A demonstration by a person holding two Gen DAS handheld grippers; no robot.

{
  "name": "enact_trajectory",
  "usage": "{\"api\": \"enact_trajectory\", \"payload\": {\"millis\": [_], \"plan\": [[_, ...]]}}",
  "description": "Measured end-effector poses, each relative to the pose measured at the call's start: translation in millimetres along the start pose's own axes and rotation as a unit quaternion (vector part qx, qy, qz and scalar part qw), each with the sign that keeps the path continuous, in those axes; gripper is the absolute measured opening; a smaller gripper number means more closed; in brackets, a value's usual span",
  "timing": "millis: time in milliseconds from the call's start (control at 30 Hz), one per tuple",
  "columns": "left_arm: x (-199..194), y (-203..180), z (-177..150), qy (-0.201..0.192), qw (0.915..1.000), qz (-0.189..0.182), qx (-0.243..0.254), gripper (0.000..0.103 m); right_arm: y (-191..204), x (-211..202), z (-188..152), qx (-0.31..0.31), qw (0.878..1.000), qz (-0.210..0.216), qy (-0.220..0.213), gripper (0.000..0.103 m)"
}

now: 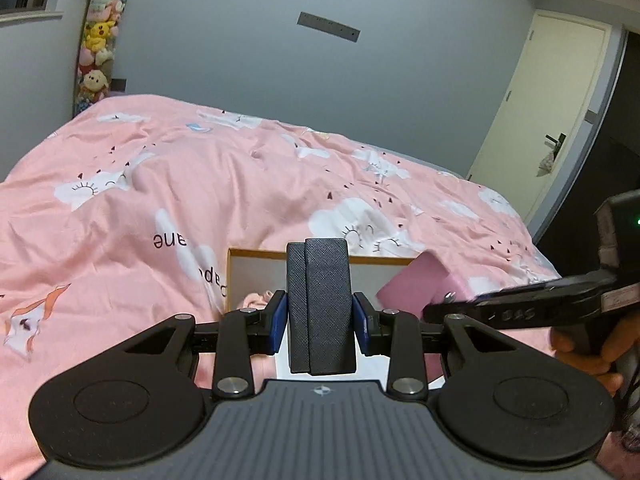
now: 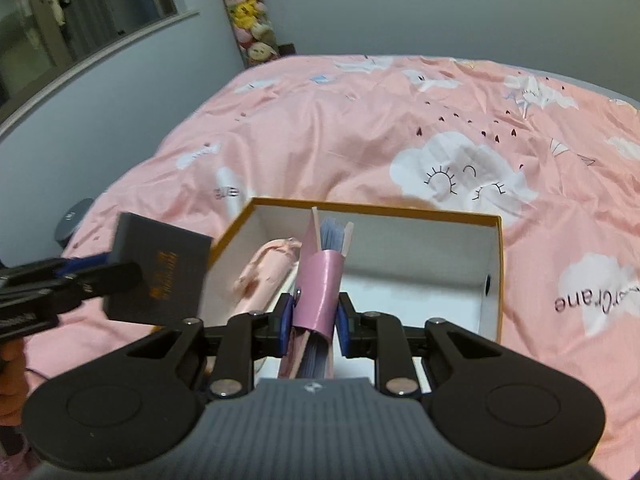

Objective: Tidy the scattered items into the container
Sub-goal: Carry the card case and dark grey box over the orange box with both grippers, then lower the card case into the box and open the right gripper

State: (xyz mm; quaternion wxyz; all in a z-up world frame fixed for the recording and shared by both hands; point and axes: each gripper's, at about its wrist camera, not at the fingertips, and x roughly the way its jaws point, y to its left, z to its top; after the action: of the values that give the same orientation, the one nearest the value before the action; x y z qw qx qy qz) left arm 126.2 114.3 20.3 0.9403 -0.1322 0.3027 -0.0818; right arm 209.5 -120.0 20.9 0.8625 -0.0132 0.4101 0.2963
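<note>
My left gripper (image 1: pixel 320 320) is shut on a dark grey textured box (image 1: pixel 320 300), held upright between the blue pads. My right gripper (image 2: pixel 315 320) is shut on a pink notebook (image 2: pixel 320 284) with blue page edges showing. Both hover at the near side of the open cardboard container (image 2: pixel 400 216), which has an orange rim and white walls. A pink fabric bundle (image 2: pixel 264 268) lies inside it at the left. In the right wrist view the left gripper (image 2: pixel 108 270) carries the dark box (image 2: pixel 160 276) beside the container's left wall. In the left wrist view the right gripper (image 1: pixel 448 304) holds the pink notebook (image 1: pixel 412 284).
The container sits on a bed with a rumpled pink cloud-print duvet (image 2: pixel 360 128). A column of plush toys (image 2: pixel 250 8) stands by the far wall, near a window (image 2: pixel 80 12). A door (image 1: pixel 552 104) is at the right. A dark round device (image 2: pixel 74 216) sits off the bed's left edge.
</note>
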Motion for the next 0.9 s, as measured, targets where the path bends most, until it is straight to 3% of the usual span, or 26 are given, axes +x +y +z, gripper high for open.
{"api": "enact_trajectory", "payload": {"millis": [433, 900], "plan": [[72, 28, 11, 0.042, 0.9990, 0.004, -0.014, 0.039, -24, 134, 35, 0.082, 0.988, 0.015, 0.132, 0.025], [87, 42, 18, 0.029, 0.9988, -0.013, -0.037, 0.038, -29, 198, 34, 0.131, 0.976, 0.041, 0.171, 0.025]]}}
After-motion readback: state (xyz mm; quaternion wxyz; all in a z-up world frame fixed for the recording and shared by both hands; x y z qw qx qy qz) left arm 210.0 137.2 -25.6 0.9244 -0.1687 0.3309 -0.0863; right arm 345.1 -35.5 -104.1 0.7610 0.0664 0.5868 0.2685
